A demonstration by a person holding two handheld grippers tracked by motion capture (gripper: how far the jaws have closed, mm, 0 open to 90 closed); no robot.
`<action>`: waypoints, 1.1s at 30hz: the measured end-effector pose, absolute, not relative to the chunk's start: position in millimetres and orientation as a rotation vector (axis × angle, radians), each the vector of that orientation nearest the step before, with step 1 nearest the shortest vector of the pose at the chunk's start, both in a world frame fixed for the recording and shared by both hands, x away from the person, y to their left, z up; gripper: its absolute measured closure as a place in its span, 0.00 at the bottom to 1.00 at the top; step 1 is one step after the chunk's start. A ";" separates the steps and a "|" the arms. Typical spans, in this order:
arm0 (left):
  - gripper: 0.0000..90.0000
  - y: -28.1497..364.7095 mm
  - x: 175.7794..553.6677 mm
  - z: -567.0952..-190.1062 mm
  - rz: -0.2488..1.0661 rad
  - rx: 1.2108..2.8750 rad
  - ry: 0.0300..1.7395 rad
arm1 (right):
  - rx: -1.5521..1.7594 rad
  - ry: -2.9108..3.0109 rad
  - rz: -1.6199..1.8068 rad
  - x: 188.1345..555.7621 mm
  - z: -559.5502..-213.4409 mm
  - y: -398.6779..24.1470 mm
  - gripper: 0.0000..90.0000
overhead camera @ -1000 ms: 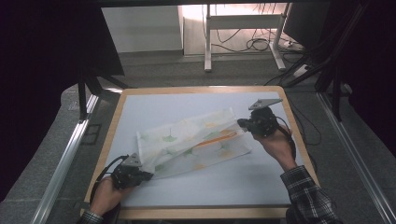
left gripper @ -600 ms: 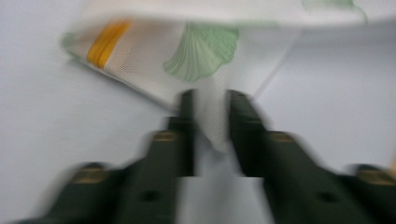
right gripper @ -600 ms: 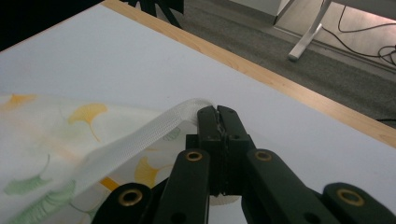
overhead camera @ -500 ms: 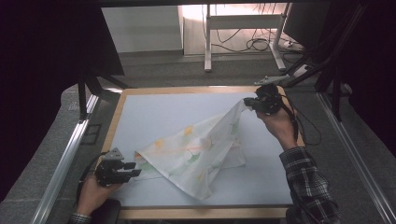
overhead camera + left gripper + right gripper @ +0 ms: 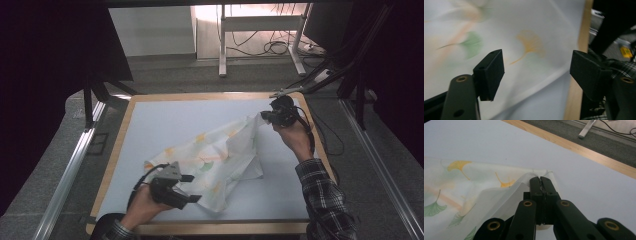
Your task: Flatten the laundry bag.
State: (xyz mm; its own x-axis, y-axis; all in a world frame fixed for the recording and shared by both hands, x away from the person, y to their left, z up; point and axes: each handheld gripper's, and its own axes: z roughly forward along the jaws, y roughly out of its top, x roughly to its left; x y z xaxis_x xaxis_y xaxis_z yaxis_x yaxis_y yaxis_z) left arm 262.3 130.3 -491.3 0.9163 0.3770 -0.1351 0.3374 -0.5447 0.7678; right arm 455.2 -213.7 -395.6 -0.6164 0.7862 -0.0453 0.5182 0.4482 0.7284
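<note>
A white cloth (image 5: 215, 157) printed with yellow and green ginkgo leaves lies crumpled across the middle of the pale blue table top (image 5: 165, 120). My right gripper (image 5: 263, 117) is shut on one corner of the cloth (image 5: 534, 173) and holds it raised at the table's far right. My left gripper (image 5: 192, 189) stands open near the front edge, at the cloth's near left part. Its jaws are wide apart with the cloth (image 5: 499, 30) lying beyond them and nothing between them.
The table has a wooden rim (image 5: 210, 96). Metal rails (image 5: 70, 165) run along both sides of it. A desk frame and cables (image 5: 270, 45) stand on the floor behind. A plaid sleeve (image 5: 325, 195) reaches in at the right.
My left gripper let go of the cloth, opened and moved right toward the middle front. The cloth sagged onto the table while the right gripper kept its corner.
</note>
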 end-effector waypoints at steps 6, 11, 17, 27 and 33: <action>0.22 79.8 257.3 -510.5 0.045 2.293 0.424 | 1.117 2.320 0.981 453.7 -399.9 -220.1 0.99; 0.37 64.2 256.3 -524.1 0.144 2.429 0.413 | 1.125 2.319 0.985 452.3 -401.3 -224.6 0.99; 0.94 84.3 265.1 -507.7 0.122 2.371 0.470 | 1.132 2.312 0.993 450.5 -403.3 -231.6 0.99; 0.96 160.0 315.8 -457.5 0.317 2.176 0.740 | 1.134 2.319 1.014 450.8 -405.4 -234.3 0.98; 0.96 199.1 365.2 -437.8 0.400 2.148 0.908 | 1.123 2.321 1.030 452.5 -404.6 -229.2 0.98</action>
State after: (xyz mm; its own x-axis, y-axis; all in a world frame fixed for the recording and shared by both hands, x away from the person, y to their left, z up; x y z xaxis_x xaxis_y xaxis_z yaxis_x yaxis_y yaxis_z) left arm 365.2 199.1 -437.8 0.6984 0.7157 -0.0054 0.4788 -0.4617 0.7467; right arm 452.5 -229.2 -404.6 -0.6177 0.7864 -0.0076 0.5218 0.4171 0.7442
